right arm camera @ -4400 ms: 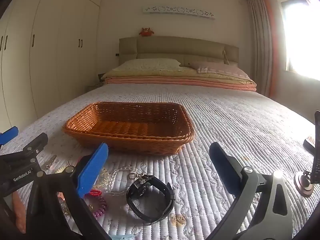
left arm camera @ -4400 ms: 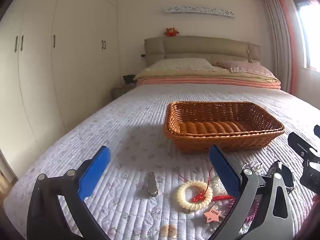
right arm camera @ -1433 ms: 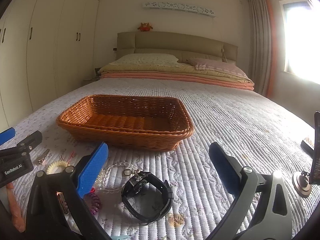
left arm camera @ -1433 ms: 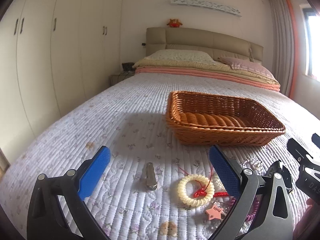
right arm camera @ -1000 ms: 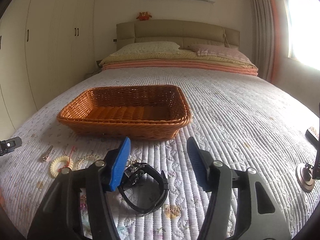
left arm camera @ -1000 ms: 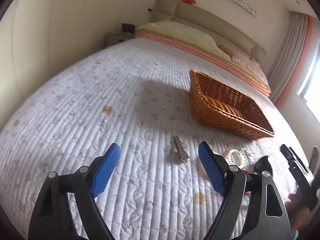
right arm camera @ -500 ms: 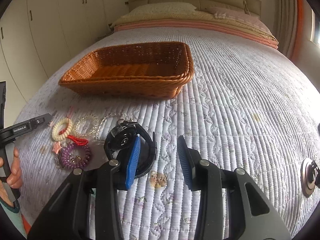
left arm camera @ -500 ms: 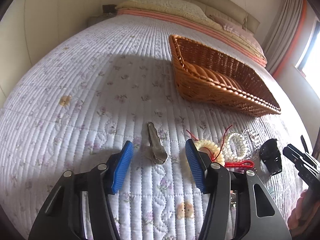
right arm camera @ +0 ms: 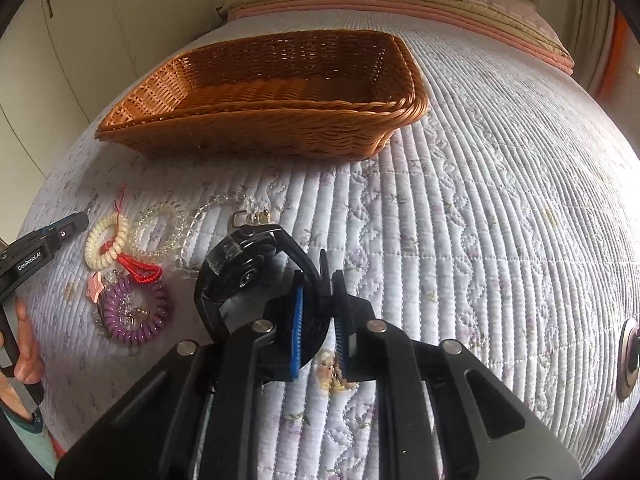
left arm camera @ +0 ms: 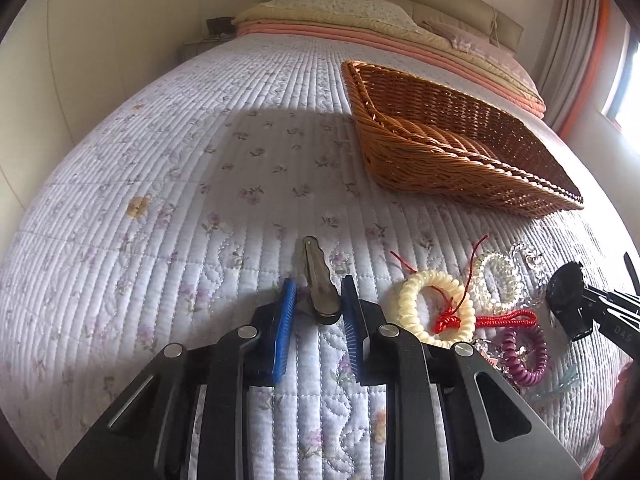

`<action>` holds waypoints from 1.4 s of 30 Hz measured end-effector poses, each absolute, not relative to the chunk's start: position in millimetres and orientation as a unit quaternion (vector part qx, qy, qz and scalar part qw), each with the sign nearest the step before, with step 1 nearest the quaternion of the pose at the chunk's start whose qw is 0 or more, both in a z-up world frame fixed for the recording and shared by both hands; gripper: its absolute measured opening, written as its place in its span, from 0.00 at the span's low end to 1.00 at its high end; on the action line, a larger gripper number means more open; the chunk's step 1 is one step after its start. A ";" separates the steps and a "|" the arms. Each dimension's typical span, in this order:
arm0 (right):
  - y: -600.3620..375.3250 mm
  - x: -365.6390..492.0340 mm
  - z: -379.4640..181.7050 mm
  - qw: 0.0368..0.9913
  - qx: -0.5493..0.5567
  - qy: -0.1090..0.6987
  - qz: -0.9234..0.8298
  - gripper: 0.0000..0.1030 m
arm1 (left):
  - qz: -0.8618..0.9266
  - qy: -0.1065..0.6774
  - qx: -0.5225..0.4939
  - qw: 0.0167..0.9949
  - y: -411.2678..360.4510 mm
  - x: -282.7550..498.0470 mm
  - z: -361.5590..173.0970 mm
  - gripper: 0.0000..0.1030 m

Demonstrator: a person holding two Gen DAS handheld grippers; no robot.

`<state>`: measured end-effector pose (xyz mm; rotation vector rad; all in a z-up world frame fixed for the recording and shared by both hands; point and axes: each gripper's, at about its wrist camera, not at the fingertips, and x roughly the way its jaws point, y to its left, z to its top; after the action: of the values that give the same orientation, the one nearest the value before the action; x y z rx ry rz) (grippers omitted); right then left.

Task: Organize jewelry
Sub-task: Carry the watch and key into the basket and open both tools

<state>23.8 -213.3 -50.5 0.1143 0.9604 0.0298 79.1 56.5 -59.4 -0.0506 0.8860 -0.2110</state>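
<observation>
A metal hair clip [left arm camera: 316, 276] lies on the quilted bedspread. My left gripper [left arm camera: 318, 284] straddles its wide end. The jaws are closing and the blue pads [left arm camera: 285, 316] sit against the clip's sides. A black watch [right arm camera: 240, 264] lies to the right of the jewelry pile. My right gripper [right arm camera: 318, 276] is closing on its strap. One pad is inside the band's loop and the other outside it, with the strap pinched between them. The wicker basket [left arm camera: 440, 148] stands empty beyond both grippers. It also shows in the right wrist view, basket [right arm camera: 256, 116].
Between the grippers lie a cream coil tie [right arm camera: 106, 242], a red cord [right arm camera: 140, 268], a clear bead bracelet [right arm camera: 160, 228], a clear chain [right arm camera: 196, 224], a purple coil tie [right arm camera: 136, 312] and a pink star [right arm camera: 95, 286]. A round metal base [right arm camera: 628, 356] sits at the right edge.
Both grippers tipped down toward the bedspread and narrowed. The left came in around the hair clip. The right moved left onto the watch strap and pinched it.
</observation>
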 end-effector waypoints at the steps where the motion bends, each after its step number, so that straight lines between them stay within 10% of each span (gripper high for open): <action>1: -213.8 22.3 -50.7 0.886 0.057 0.460 0.014 0.11 | -0.105 0.424 -0.026 0.899 56.7 77.8 -58.7 0.20; 23: -225.8 38.7 73.5 0.950 0.066 0.304 0.012 0.10 | -0.205 0.258 -0.006 0.944 -5.2 74.6 74.1 0.20; 42: -220.7 177.2 -11.6 0.890 0.086 0.449 0.000 0.12 | -0.237 0.408 -0.012 0.881 -49.0 192.4 -22.8 0.21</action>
<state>177.2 -220.7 -11.6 0.1796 0.9316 0.0001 192.4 -49.0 -22.8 -0.0245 0.8501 -0.4946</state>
